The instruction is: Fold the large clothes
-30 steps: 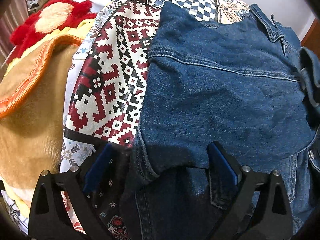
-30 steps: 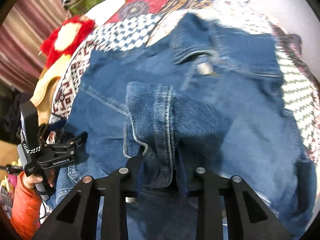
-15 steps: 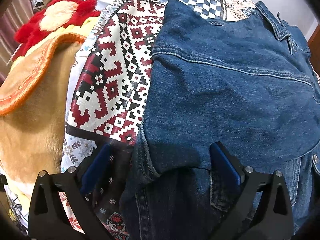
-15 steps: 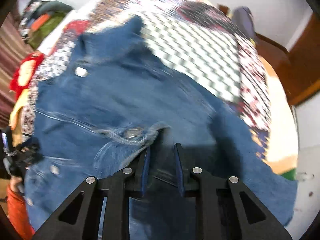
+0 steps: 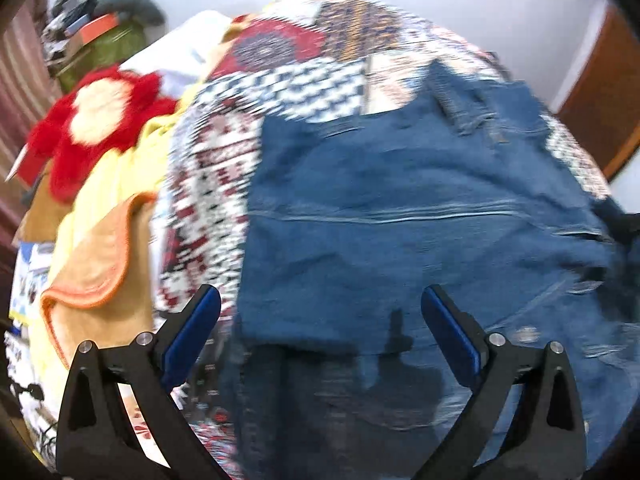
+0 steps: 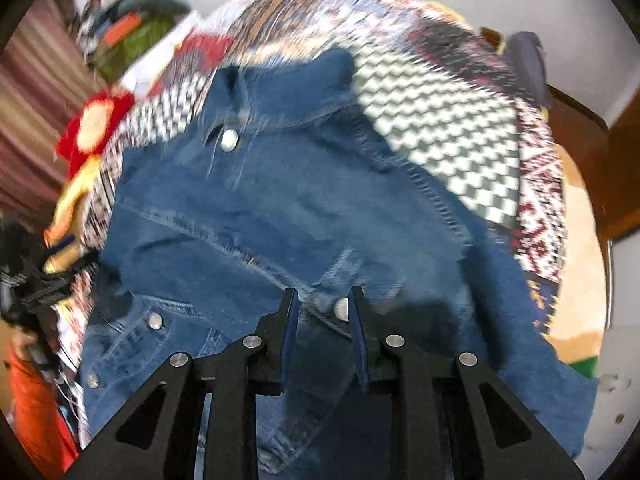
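Note:
A blue denim jacket (image 5: pixel 420 232) lies spread on a patterned bedspread (image 5: pixel 216 184), collar at the far end. My left gripper (image 5: pixel 320 320) is open wide, hovering at the jacket's near left edge, nothing between its blue pads. In the right wrist view the jacket (image 6: pixel 280 208) fills the middle, with metal buttons showing. My right gripper (image 6: pixel 322 312) has its jaws close together around a fold of denim near a button, on the jacket's right front. The left gripper (image 6: pixel 36 292) shows at the left edge of that view.
A red and cream plush item (image 5: pixel 100 120) and a tan blanket with orange trim (image 5: pixel 92 264) lie left of the jacket. A pile of clothes (image 5: pixel 96 36) sits far left. A wooden door (image 5: pixel 600 104) stands at the right. The person's orange sleeve (image 6: pixel 36 408) is lower left.
The left gripper has pulled back and up, now seeing more of the bed. The right gripper laid the sleeve fold down on the jacket, swung right, and its jaws have parted slightly.

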`<state>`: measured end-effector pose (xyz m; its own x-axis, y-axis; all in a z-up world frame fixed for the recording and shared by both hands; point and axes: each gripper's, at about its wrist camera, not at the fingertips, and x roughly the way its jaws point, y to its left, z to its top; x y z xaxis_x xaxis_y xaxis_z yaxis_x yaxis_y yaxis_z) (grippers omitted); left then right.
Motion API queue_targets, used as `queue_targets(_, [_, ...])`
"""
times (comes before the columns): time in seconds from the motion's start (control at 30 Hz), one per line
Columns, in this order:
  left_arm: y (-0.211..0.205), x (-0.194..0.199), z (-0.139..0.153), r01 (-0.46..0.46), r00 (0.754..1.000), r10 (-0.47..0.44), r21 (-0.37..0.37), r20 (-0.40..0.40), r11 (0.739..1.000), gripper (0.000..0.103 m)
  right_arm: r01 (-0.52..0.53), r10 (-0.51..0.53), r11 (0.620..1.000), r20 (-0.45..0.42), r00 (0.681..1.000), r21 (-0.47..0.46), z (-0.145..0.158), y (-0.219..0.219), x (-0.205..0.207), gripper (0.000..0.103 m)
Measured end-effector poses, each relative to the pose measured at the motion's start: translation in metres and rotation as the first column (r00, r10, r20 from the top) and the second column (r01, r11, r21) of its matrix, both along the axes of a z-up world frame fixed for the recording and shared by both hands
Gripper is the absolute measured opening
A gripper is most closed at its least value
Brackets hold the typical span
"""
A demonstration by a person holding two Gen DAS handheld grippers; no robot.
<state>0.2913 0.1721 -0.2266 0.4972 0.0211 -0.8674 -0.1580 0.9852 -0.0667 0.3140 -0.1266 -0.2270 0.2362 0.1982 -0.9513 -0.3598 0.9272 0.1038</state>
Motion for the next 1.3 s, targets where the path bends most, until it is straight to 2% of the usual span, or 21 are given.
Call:
queue_targets(0.1, [-0.024,0.004,-0.003,0.061,0.998,-0.062,-0.032,-0.004,0.998,0.101,-0.062,0.057,0.993,-0.045,0.997,-0.105,-0.034,0.017,-0.003,0.021])
queue_targets(0.17, [-0.04,0.009,-0.014,0.109,0.993,-0.11,-0.028,-0.03,0.994,0.101,-0.118,0.122,0.979,0.019,0.992,-0.167,-0.04,0.024,-0.012,0.022])
queue_targets(0.2, [-0.045,0.014,-0.02,0.125,0.991,-0.126,-0.013,-0.047,0.992,0.101,-0.137,0.151,0.97,0.056,0.987,-0.201,-0.04,0.026,-0.018,0.034])
queue_targets(0.23, [-0.055,0.019,-0.031,0.145,0.986,-0.143,0.018,-0.08,0.989,0.101,-0.131,0.153,0.961,0.075,0.985,-0.242,-0.041,0.026,-0.02,0.057])
queue_targets(0.3, [-0.062,0.021,-0.043,0.161,0.982,-0.155,0.052,-0.106,0.986,0.102,-0.086,0.13,0.949,0.127,0.983,-0.302,-0.043,0.018,-0.024,0.082])
queue_targets(0.33, [-0.064,0.021,-0.046,0.157,0.984,-0.151,0.059,-0.098,0.986,0.102,-0.083,0.124,0.954,0.129,0.984,-0.287,-0.043,0.013,-0.024,0.084])
queue_targets(0.43, [-0.056,0.02,-0.048,0.134,0.986,-0.132,0.012,-0.099,0.991,0.102,-0.047,0.058,0.986,0.065,0.996,-0.16,-0.045,-0.009,-0.021,0.084])
queue_targets(0.53, [-0.048,0.01,-0.048,0.126,0.986,-0.126,-0.008,-0.109,0.992,0.102,0.011,-0.011,0.998,-0.001,1.0,-0.056,-0.046,-0.025,-0.017,0.084])
queue_targets(0.63, [-0.044,-0.005,-0.045,0.146,0.983,-0.141,0.029,-0.115,0.989,0.102,0.059,-0.058,0.998,-0.03,0.998,0.029,-0.041,-0.037,-0.011,0.084])
queue_targets(0.7, [-0.041,-0.015,-0.045,0.147,0.982,-0.138,0.067,-0.127,0.987,0.102,0.079,-0.077,0.995,-0.035,0.996,0.054,-0.041,-0.04,-0.007,0.084])
queue_targets(0.77, [-0.036,-0.023,-0.043,0.135,0.985,-0.126,0.068,-0.121,0.989,0.102,0.101,-0.097,0.993,-0.049,0.994,0.066,-0.047,-0.04,-0.002,0.082])
queue_targets(0.87, [-0.023,-0.033,-0.035,0.086,0.992,-0.081,0.053,-0.098,0.995,0.102,0.101,-0.094,0.99,-0.073,0.993,0.096,-0.057,-0.033,0.003,0.069])
queue_targets(0.9, [-0.019,-0.036,-0.03,0.069,0.994,-0.064,0.051,-0.089,0.996,0.102,0.092,-0.083,0.99,-0.086,0.993,0.105,-0.063,-0.027,0.004,0.059])
queue_targets(1.03, [0.008,-0.031,-0.016,-0.016,0.998,0.018,0.043,-0.056,0.999,0.102,0.068,-0.066,0.995,-0.027,0.997,0.07,-0.062,-0.014,0.003,0.043])
queue_targets(1.13, [0.017,-0.021,-0.01,-0.045,0.998,0.048,0.05,-0.051,0.998,0.102,0.064,-0.066,0.994,0.017,0.998,0.085,-0.047,-0.018,0.003,0.036])
queue_targets(1.23, [0.015,-0.009,-0.007,-0.037,0.998,0.039,0.059,-0.042,0.998,0.102,0.06,-0.067,0.993,0.067,0.996,0.1,-0.029,-0.025,0.005,0.035])
queue_targets(1.3, [0.008,-0.003,-0.008,-0.024,0.999,0.026,0.049,-0.037,0.998,0.102,0.055,-0.062,0.996,0.095,0.994,0.075,-0.02,-0.027,0.006,0.035])
